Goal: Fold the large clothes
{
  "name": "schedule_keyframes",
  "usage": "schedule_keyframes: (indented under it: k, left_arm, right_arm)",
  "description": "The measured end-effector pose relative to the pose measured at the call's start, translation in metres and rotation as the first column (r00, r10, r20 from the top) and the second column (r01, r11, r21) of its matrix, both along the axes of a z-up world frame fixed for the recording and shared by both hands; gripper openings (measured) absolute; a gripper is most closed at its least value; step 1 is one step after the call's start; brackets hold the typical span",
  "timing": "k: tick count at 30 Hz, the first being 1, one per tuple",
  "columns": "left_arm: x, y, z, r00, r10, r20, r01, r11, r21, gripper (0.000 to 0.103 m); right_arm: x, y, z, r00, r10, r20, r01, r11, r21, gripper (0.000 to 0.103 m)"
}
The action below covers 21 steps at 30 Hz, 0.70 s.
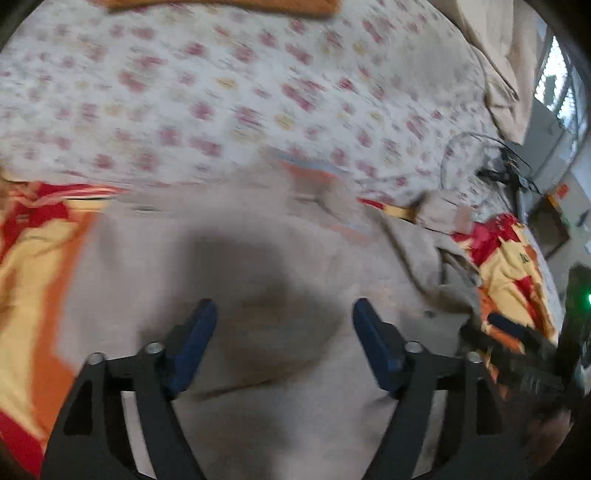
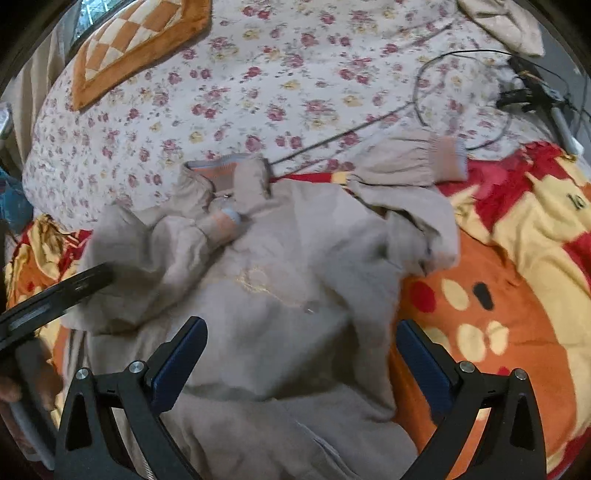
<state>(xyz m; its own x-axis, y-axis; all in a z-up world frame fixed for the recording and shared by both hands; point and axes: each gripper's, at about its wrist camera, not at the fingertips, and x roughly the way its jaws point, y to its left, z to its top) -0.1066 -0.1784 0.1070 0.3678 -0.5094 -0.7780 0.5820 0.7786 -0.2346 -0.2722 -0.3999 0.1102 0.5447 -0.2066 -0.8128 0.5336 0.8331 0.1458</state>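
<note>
A large beige jacket (image 2: 295, 266) lies spread on the bed, collar (image 2: 221, 168) at the far side. One sleeve is folded in over the chest, with its cuff (image 2: 225, 221) near the collar. The other sleeve reaches out to the upper right and ends in a cuff (image 2: 448, 158). My right gripper (image 2: 301, 325) hangs open above the jacket's lower body with nothing between its fingers. The left wrist view is blurred. It shows my left gripper (image 1: 285, 308) open over the beige cloth (image 1: 258, 258), holding nothing.
The jacket rests partly on a red, yellow and orange blanket (image 2: 498, 295) and partly on a floral sheet (image 2: 258, 92). An orange checked cushion (image 2: 136, 44) lies far left. Thin cables (image 2: 424, 85) and a black device (image 2: 528, 94) lie far right, beside a beige cloth (image 2: 509, 22).
</note>
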Motion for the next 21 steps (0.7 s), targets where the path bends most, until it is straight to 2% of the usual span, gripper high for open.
schedule_keyframes:
  k: [2, 5, 8, 11, 12, 13, 14, 15, 16, 19, 21]
  left_arm:
    - [0.003, 0.028, -0.002, 0.994, 0.093, 0.054, -0.096, 0.994, 0.051, 0.08]
    - [0.019, 0.06, -0.018, 0.964, 0.242, 0.113, -0.257, 0.954, 0.154, 0.08]
    - [0.04, 0.086, -0.05, 0.934, 0.349, 0.069, -0.356, 0.912, 0.202, 0.08]
    - [0.057, 0.095, -0.074, 0.918, 0.396, 0.0, -0.387, 0.897, 0.212, 0.08]
    - [0.059, 0.095, -0.078, 0.916, 0.402, -0.018, -0.39, 0.898, 0.203, 0.08]
    - [0.06, 0.094, -0.079, 0.915, 0.403, -0.021, -0.392, 0.899, 0.194, 0.08]
    - [0.06, 0.094, -0.078, 0.916, 0.401, -0.012, -0.392, 0.9, 0.191, 0.08]
    - [0.06, 0.093, -0.076, 0.919, 0.395, 0.001, -0.388, 0.902, 0.191, 0.08]
    - [0.058, 0.092, -0.073, 0.921, 0.389, 0.01, -0.384, 0.904, 0.188, 0.08]
    - [0.054, 0.095, -0.066, 0.92, 0.39, 0.019, -0.389, 0.909, 0.152, 0.08]
    - [0.053, 0.096, -0.061, 0.918, 0.396, 0.024, -0.396, 0.91, 0.118, 0.08]
  right_arm:
    - [0.011, 0.001, 0.002, 1.0, 0.022, 0.017, -0.022, 1.0, 0.004, 0.102]
    - [0.039, 0.0, 0.004, 0.997, 0.049, 0.053, -0.049, 0.999, -0.002, 0.102]
    - [0.081, -0.008, -0.006, 0.997, 0.077, 0.028, -0.078, 0.996, 0.035, 0.102]
    - [0.12, -0.014, -0.03, 0.997, 0.068, -0.037, -0.064, 0.993, 0.099, 0.1]
    - [0.131, -0.015, -0.041, 0.996, 0.07, -0.048, -0.063, 0.989, 0.136, 0.095]
    - [0.14, -0.017, -0.051, 0.995, 0.077, -0.056, -0.066, 0.982, 0.177, 0.084]
    - [0.146, -0.017, -0.061, 0.994, 0.092, -0.057, -0.076, 0.969, 0.236, 0.042]
    - [0.15, -0.015, -0.068, 0.992, 0.115, -0.049, -0.095, 0.95, 0.299, 0.014]
    - [0.148, -0.013, -0.064, 0.993, 0.109, -0.034, -0.094, 0.949, 0.302, 0.014]
    - [0.117, -0.003, -0.025, 0.993, 0.093, 0.067, -0.101, 0.986, 0.13, 0.014]
    - [0.093, -0.008, -0.008, 0.995, 0.046, 0.085, -0.05, 0.998, 0.046, 0.014]
